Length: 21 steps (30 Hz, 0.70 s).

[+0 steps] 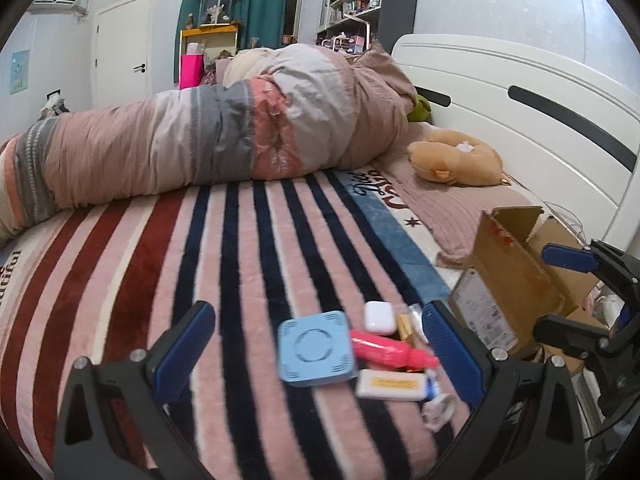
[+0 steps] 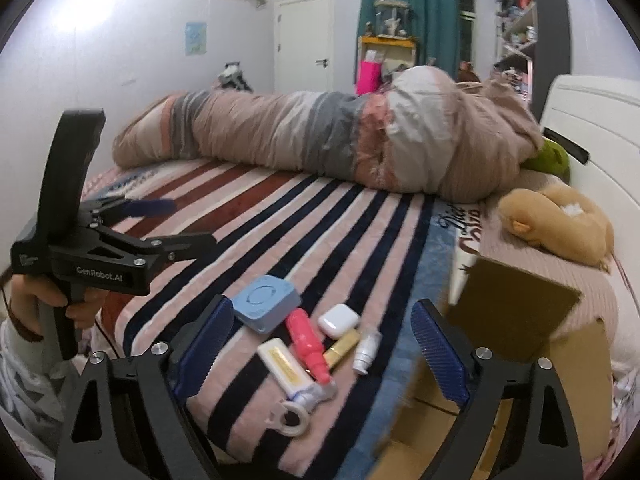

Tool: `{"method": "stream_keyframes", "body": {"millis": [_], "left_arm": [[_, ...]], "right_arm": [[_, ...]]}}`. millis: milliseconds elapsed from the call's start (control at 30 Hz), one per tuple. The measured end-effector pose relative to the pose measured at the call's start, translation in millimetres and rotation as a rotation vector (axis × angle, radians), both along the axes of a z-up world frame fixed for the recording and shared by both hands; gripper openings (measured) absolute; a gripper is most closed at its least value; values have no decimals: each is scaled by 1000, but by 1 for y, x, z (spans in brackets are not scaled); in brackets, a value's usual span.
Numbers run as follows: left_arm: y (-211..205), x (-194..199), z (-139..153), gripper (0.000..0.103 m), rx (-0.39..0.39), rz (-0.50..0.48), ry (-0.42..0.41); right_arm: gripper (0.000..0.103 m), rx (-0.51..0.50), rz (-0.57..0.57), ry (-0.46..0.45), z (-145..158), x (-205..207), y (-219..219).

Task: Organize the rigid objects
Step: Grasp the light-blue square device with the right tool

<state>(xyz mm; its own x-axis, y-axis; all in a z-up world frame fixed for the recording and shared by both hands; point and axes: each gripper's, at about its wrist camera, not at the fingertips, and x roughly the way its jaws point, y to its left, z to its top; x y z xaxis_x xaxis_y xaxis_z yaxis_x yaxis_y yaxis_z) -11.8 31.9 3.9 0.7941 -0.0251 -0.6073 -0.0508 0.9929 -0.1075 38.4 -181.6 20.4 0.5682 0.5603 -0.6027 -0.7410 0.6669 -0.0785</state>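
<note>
A rolled duvet [image 1: 224, 136] and tan plush toy [image 1: 456, 158] lie on the striped blanket [image 1: 168, 264].

blanket [image 2: 280, 216]: red, pink, dark blue stripes | square box [image 2: 266, 309]: light blue | bottle [image 2: 306, 338]: pink | case [image 2: 338, 321]: white

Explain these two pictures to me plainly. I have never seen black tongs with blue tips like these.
They are hand-held grippers, one in each of a person's hands, each carrying a camera that looks out along its blue-padded jaws. One picture comes from the left gripper, the other from the right gripper. Both stand open and hold nothing. In the right view you can see the left gripper from the side, with the person's hand on its handle. On the striped blanket lie a blue square box, a pink bottle, a white earbud case and other small items. A cardboard box stands open beside them.
</note>
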Motion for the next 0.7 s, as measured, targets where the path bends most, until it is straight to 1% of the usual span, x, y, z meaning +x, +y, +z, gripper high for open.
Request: {"method": "stream_keyframes", "body": {"millis": [67,133,233,267,333,367,433,467,533,567,667,700], "left_arm": [[18,-2,-3,103,-3,16,0],[37,-5,-7,103,-1,26,0],[63,-6,-18,103,-5,44,14],[71,-6,-23,103,-11,54,18],[84,-8,-30,103,-31,80,18],[90,-8,-34,103,-43,88,21],[99,-9,-42,103,-56,93,30],[102,-9,-48,103,-58,98,37],[105,-10,-54,103,-60,108,46],[106,-10,-57,103,-63,113,50],[110,-11,-62,103,-66,124,54],[111,-12,-62,103,-63,130,57]], "right_arm": [[80,-13,38,43,-6,3,24],[79,-33,67,98,-16,8,47],[80,-87,115,201,-47,23,83],[80,-111,128,249,-62,32,96],[81,-148,151,329,-89,47,115],[82,-167,151,349,-101,53,123],[84,-199,138,380,-121,66,136],[87,-210,134,396,-129,72,140],[89,-218,114,421,-139,82,147],[93,-219,110,417,-141,85,151],[96,-243,107,388,-143,91,168],[100,-243,105,395,-147,94,173]]}}
